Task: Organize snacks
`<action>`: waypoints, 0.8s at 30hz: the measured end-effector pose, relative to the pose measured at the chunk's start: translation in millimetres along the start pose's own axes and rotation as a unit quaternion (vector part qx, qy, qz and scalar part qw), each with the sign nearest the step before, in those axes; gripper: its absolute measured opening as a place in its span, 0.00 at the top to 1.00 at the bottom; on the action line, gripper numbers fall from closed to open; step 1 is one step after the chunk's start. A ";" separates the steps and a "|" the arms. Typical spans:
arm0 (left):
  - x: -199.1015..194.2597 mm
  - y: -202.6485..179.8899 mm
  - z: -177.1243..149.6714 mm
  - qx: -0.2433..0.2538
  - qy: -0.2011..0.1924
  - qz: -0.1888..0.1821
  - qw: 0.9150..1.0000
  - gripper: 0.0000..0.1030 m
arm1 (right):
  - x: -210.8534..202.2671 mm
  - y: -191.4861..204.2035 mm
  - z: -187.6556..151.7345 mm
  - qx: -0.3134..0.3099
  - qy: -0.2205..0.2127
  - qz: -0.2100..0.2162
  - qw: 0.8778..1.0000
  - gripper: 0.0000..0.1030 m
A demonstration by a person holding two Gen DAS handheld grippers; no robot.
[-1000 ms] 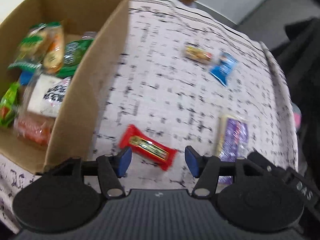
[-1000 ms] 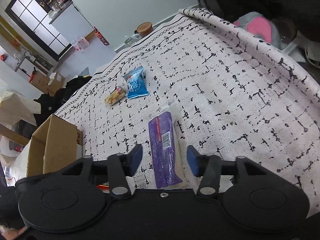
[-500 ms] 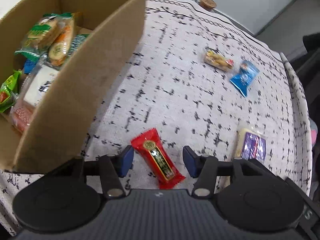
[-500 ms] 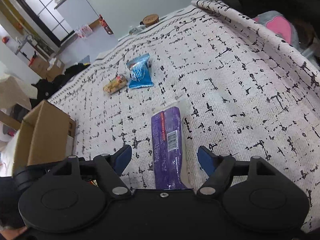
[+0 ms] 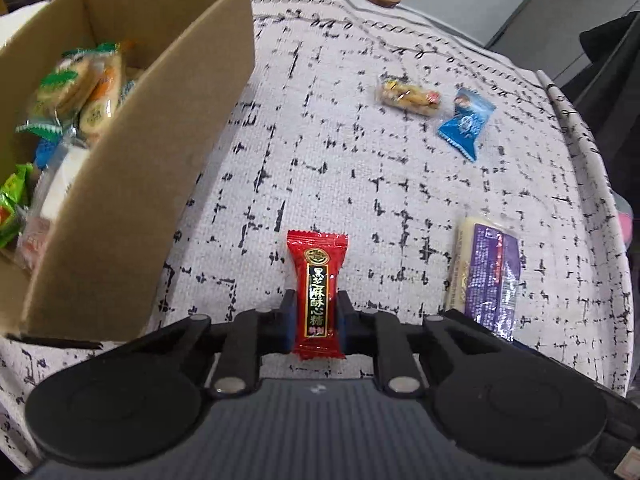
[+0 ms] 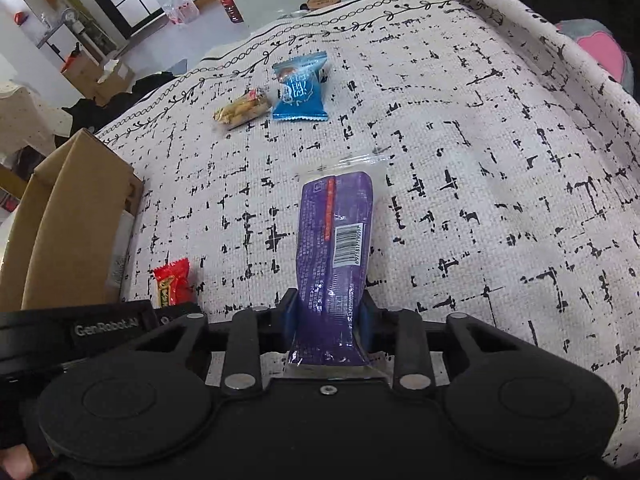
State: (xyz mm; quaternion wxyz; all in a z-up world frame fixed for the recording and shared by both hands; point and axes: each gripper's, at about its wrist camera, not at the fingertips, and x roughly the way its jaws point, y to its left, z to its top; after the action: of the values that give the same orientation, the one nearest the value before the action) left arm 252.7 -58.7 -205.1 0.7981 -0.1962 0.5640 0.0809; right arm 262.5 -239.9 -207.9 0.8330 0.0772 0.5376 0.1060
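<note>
Red candy (image 5: 318, 296) is sitting pinched in the left gripper (image 5: 316, 322) beside the cardboard box (image 5: 132, 200); purple snack pack (image 6: 334, 256) is being clamped by the right gripper (image 6: 326, 320). Blue packet (image 6: 300, 88) and peanut bar (image 6: 242, 111) are lying further out on the tablecloth (image 6: 480, 160).

The left gripper (image 5: 316, 320) is closed on a red candy (image 5: 318, 292) — low over the table. The right gripper (image 6: 328, 320) is clamped on a purple packet (image 6: 334, 248).

The right tongs (image 6: 327, 316) pinched the purple packet (image 6: 334, 256) at lower centre. A blue sachet (image 6: 300, 88) lay upper centre, a box (image 6: 68, 220) at left.
</note>
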 end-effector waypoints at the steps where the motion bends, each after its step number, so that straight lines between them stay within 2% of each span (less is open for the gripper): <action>1: -2.4 -0.4 1.2 0.002 -0.003 -0.004 1.000 0.83 | -3.2 -0.9 0.5 0.006 -0.006 0.006 1.000 0.73; 9: -39.1 -0.2 11.7 0.014 -0.048 -0.037 0.998 0.83 | -36.4 -0.2 5.5 0.042 -0.053 0.031 0.997 0.73; 16: -71.2 7.7 22.3 0.026 -0.090 -0.052 0.994 0.83 | -57.8 24.3 20.4 0.040 -0.088 0.044 0.994 0.73; 24: -101.8 36.1 39.7 0.009 -0.113 -0.080 0.990 0.83 | -72.5 52.9 27.0 0.046 -0.107 0.058 0.991 0.73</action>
State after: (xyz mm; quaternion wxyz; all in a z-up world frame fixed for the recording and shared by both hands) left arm 238.8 -0.4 -106.9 0.8624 -0.2234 0.4530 0.0337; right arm 253.2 -208.1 -120.2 0.8738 0.1576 0.4439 0.1207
